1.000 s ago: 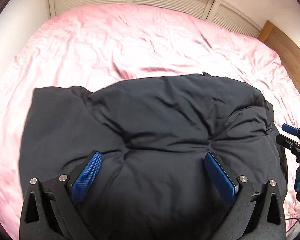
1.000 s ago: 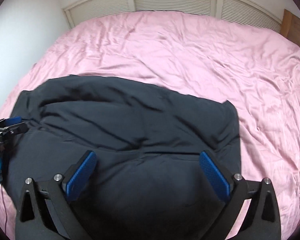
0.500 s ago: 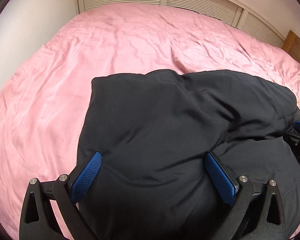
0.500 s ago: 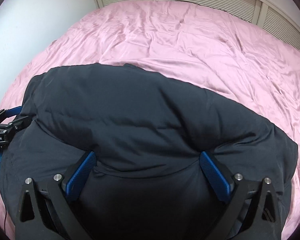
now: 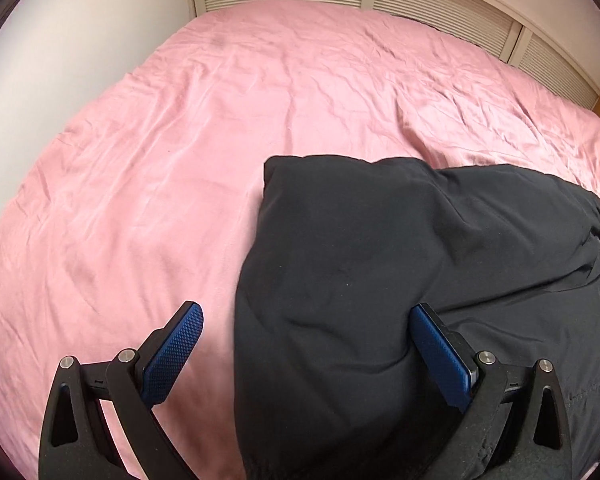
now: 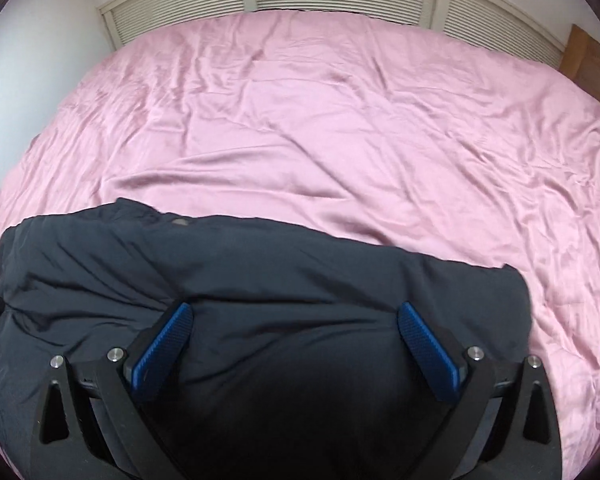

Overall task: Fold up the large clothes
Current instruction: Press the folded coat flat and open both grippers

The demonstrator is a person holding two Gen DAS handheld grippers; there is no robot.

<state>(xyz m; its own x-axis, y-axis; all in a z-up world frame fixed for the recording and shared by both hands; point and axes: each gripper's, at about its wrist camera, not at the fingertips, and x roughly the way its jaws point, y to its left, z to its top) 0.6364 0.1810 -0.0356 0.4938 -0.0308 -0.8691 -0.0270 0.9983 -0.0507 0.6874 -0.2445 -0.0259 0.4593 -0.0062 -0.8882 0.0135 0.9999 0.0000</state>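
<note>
Dark navy padded jacket (image 5: 400,280) lies bundled on the pink-sheeted bed (image 5: 220,140), near edge, roughly folded over itself.

Left tool (image 5: 308,340): jaws wide, holding nothing; one pad over bare sheet, the other at the jacket's surface. Right tool (image 6: 296,332): jaws wide, empty, both pads against the fabric.

Risk: puffy filling likely springs the fold back open once pressure lifts; slick sheet may let the bundle slide.

Versus a second ago: the jacket sits further right in the left view, pink sheet now under the left pad.
</note>
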